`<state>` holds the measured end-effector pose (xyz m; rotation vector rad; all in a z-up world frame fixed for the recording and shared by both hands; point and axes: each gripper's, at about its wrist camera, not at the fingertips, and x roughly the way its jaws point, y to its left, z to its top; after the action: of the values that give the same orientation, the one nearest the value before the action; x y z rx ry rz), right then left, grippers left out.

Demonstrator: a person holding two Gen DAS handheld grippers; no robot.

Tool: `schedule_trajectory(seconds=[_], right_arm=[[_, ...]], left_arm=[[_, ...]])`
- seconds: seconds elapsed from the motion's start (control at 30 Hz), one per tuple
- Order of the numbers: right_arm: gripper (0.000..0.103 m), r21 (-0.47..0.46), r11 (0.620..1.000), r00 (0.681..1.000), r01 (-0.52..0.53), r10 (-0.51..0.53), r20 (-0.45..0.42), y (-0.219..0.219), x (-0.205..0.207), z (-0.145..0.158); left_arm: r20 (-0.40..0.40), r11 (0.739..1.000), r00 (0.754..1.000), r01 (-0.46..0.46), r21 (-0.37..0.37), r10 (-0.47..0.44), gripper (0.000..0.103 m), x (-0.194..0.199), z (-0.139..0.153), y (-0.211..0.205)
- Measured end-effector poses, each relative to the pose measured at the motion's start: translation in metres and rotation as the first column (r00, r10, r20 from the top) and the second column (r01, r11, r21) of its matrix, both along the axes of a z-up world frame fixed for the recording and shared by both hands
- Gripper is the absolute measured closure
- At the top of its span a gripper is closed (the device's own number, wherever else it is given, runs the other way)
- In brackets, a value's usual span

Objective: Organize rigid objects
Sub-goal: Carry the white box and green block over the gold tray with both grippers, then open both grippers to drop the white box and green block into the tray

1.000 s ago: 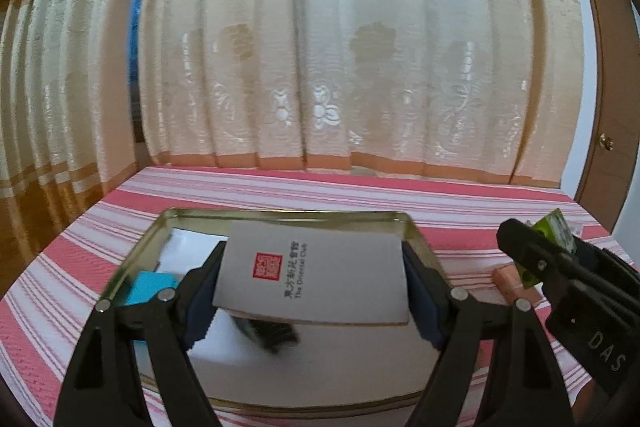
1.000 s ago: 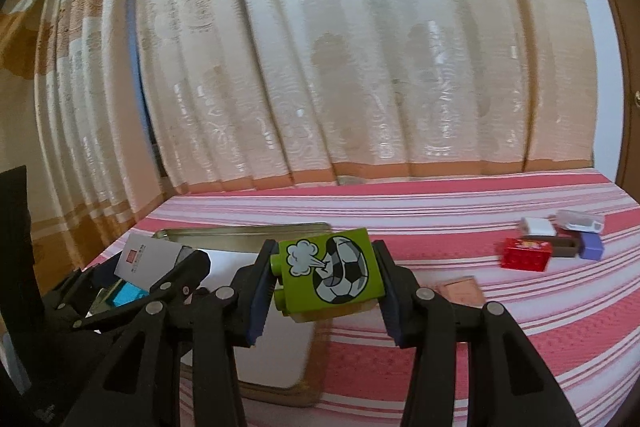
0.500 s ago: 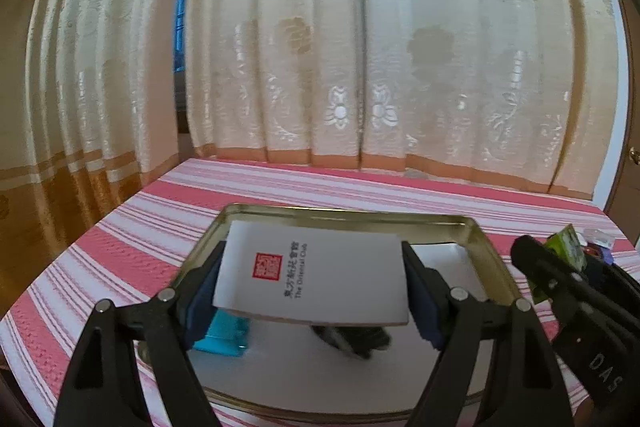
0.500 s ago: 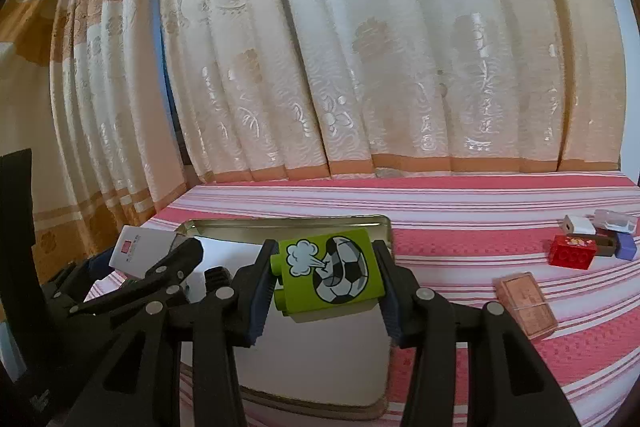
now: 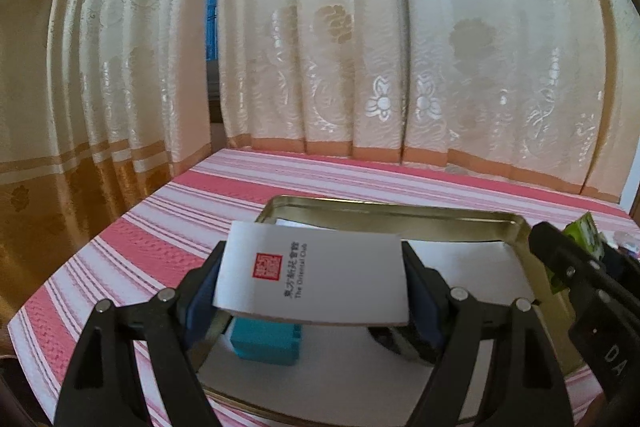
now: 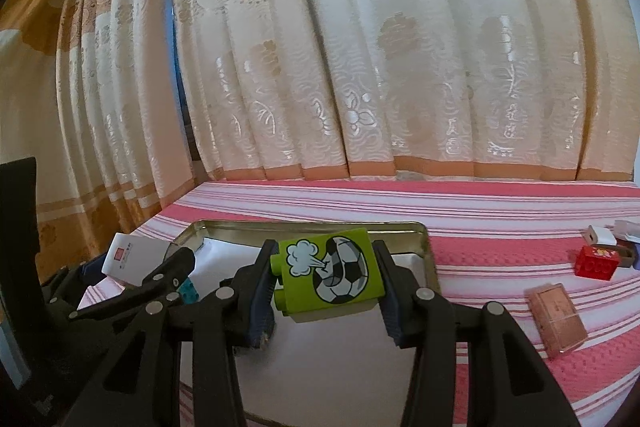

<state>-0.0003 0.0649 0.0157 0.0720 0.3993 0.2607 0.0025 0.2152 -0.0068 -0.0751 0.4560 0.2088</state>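
Observation:
My left gripper (image 5: 312,287) is shut on a white card (image 5: 312,281) with a red seal, held flat above the near left part of a gold metal tray (image 5: 384,213). In the tray lie a teal block (image 5: 266,343) and a dark object (image 5: 404,341), partly hidden under the card. My right gripper (image 6: 326,277) is shut on a green block (image 6: 330,273) with a football picture, held above the same tray (image 6: 424,251). The left gripper and its card (image 6: 132,257) show at the left of the right wrist view.
The table has a red and white striped cloth (image 6: 480,211). To the right of the tray lie a copper-coloured flat box (image 6: 558,317), a red brick (image 6: 598,263) and a white plug-like piece (image 6: 600,235) with other small items. Curtains hang close behind the table.
Both grippers have shifted left relative to the tray, each keeping its hold. The tray now sits further right in the left wrist view, and the teal block shows below the card.

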Motion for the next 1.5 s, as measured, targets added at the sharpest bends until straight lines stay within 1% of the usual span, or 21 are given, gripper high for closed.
schedule_trajectory(seconds=[0.13,0.4,0.57,0.7,0.83,0.97,1.37,1.5], right_arm=[[0.054,-0.021,1.0,1.0,-0.003,0.003,0.005,0.006,0.003,-0.004],[0.054,-0.031,0.999,1.0,0.005,-0.005,-0.028,0.003,0.01,-0.013],[0.054,-0.036,0.999,0.999,-0.009,0.008,-0.038,0.005,0.011,-0.015],[0.054,-0.035,0.999,0.998,-0.019,0.017,-0.059,0.006,0.013,-0.019],[0.054,-0.047,0.999,0.998,-0.023,0.021,-0.055,0.008,0.011,-0.019],[0.054,-0.048,0.999,0.998,-0.023,0.021,-0.057,0.007,0.012,-0.02],[0.054,-0.056,0.998,0.994,-0.03,0.024,-0.103,0.01,0.019,-0.023],[0.054,-0.058,0.998,0.993,-0.037,0.03,-0.116,0.011,0.022,-0.024]], left_arm=[[-0.01,1.0,1.0,-0.008,0.009,0.008,0.023,0.004,-0.003,0.001],[-0.019,0.999,1.0,-0.022,0.033,0.023,0.023,0.01,-0.008,0.0],[-0.025,0.999,0.999,-0.028,0.033,0.029,0.023,0.014,-0.009,0.001],[-0.042,0.999,0.999,-0.03,0.035,0.032,0.023,0.017,-0.011,0.002],[-0.065,0.998,0.997,-0.032,0.048,0.035,0.023,0.02,-0.012,-0.001],[-0.07,0.998,0.997,-0.03,0.057,0.034,0.023,0.02,-0.012,-0.003],[-0.122,0.996,0.991,-0.04,0.075,0.049,0.023,0.028,-0.016,-0.004],[-0.132,0.994,0.99,-0.039,0.099,0.052,0.023,0.03,-0.017,-0.008]])
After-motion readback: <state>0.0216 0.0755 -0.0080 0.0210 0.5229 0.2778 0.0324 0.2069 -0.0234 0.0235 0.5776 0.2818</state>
